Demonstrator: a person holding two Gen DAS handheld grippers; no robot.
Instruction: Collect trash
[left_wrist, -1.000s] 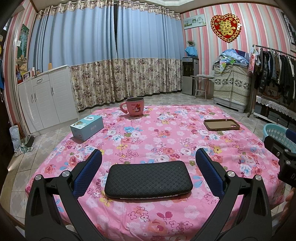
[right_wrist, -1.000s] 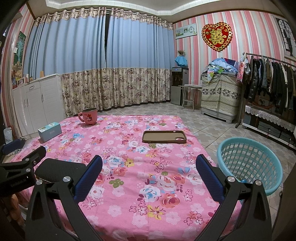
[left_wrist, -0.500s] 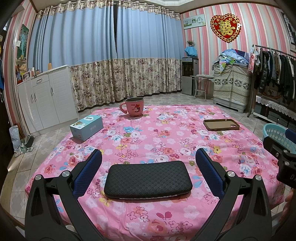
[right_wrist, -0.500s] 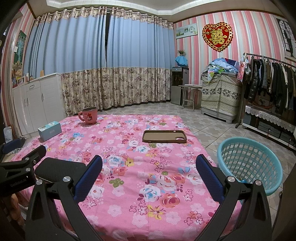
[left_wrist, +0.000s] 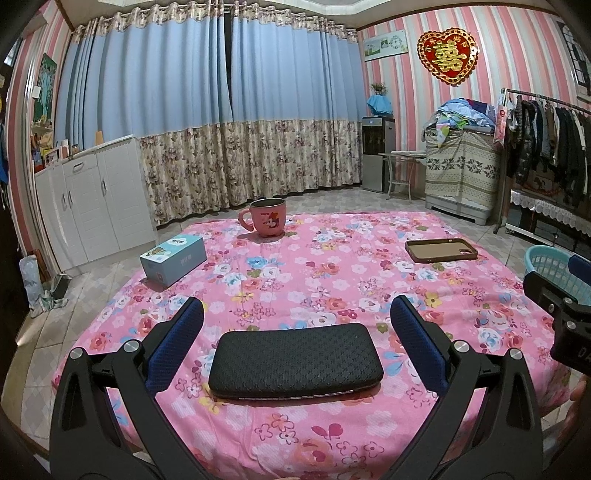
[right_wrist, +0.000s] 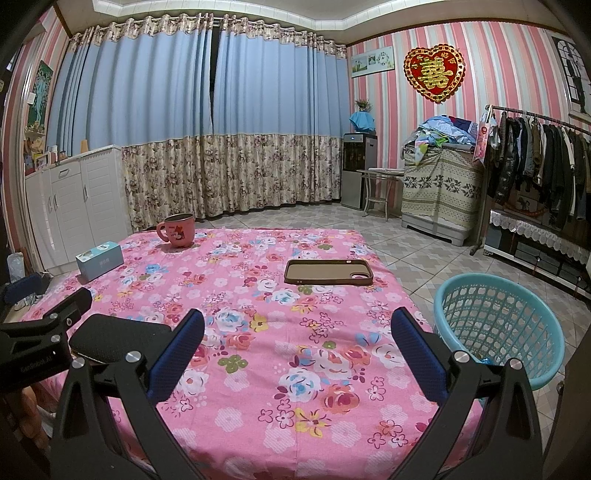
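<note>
My left tongs (left_wrist: 295, 347) stood wide open and empty, straddling the black case (left_wrist: 295, 360) lying crosswise on the pink surface (left_wrist: 332, 280). My right tongs (right_wrist: 295, 350), also open and empty, sat nearer the basket (right_wrist: 498, 325).

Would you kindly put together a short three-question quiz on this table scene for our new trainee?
1. True or false: the left claw is shut on the black case.
2. Which item stands nearest the pink mug? A) light blue box B) brown phone case C) teal basket
3. Fill in: the teal basket stands on the ____, beside the table.

Key: 1. False: both claws are open, and the black case lies between the left fingers, untouched. 2. A. 3. floor.
</note>
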